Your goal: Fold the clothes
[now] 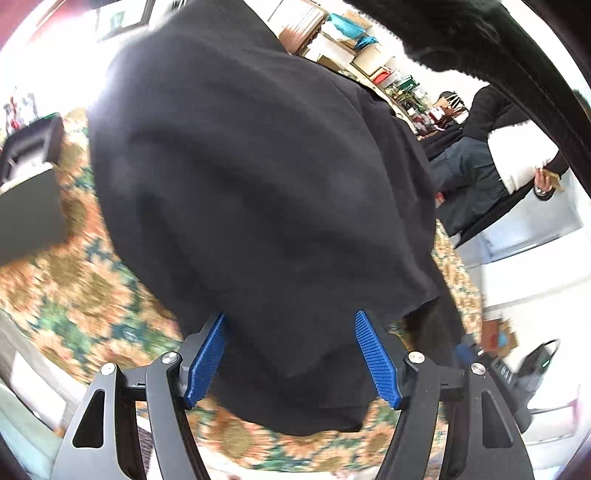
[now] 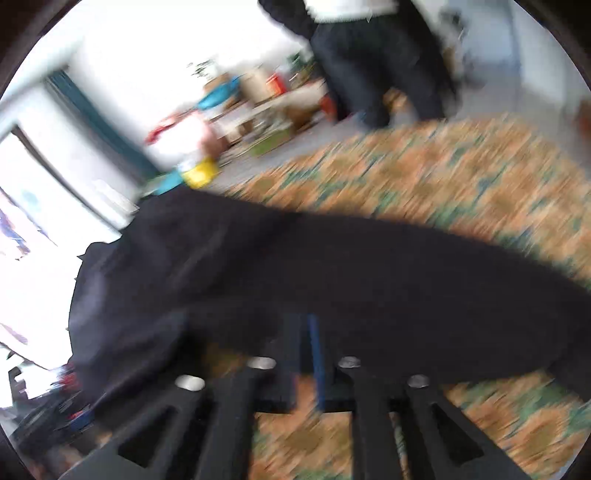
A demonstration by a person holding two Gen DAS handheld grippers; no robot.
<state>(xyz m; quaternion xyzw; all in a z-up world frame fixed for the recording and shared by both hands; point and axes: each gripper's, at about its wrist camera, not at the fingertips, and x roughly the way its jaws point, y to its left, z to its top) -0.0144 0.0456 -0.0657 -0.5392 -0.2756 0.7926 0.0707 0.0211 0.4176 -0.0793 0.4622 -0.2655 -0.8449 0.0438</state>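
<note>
Under your left wrist camera a floral cloth [image 1: 74, 288] in orange, green and tan covers the table and fills the lower left of the frame, with cluttered shelves of boxes [image 1: 354, 40] at the upper centre and a standing person [image 1: 491, 155] in dark trousers and a white top at the right edge. The black garment [image 1: 258, 184] takes up the middle of the frame, hanging in broad soft folds, and its lower hem drops down between the fingers of your left hand-held gripper [image 1: 291, 354]. The two blue ribbed pads [image 1: 208, 358] stand well apart on either side of the cloth and do not press on it, so this hand-held gripper is released. A dark knitted sleeve [image 1: 461, 33] crosses the upper right corner. Your right wrist camera is badly blurred: the same floral cloth [image 2: 461, 177] spreads across the right and the bottom of the frame, a bright window or door [image 2: 44, 177] sits at the left, and the person's legs [image 2: 373, 62] stand at the top centre. The black garment [image 2: 332, 273] stretches as a long band from the left edge to the right edge, across the tips of your right hand-held gripper [image 2: 306, 332]. Its fingers sit close together with the dark cloth at their tips, but the blur hides whether they pinch it, so you cannot tell.
</note>
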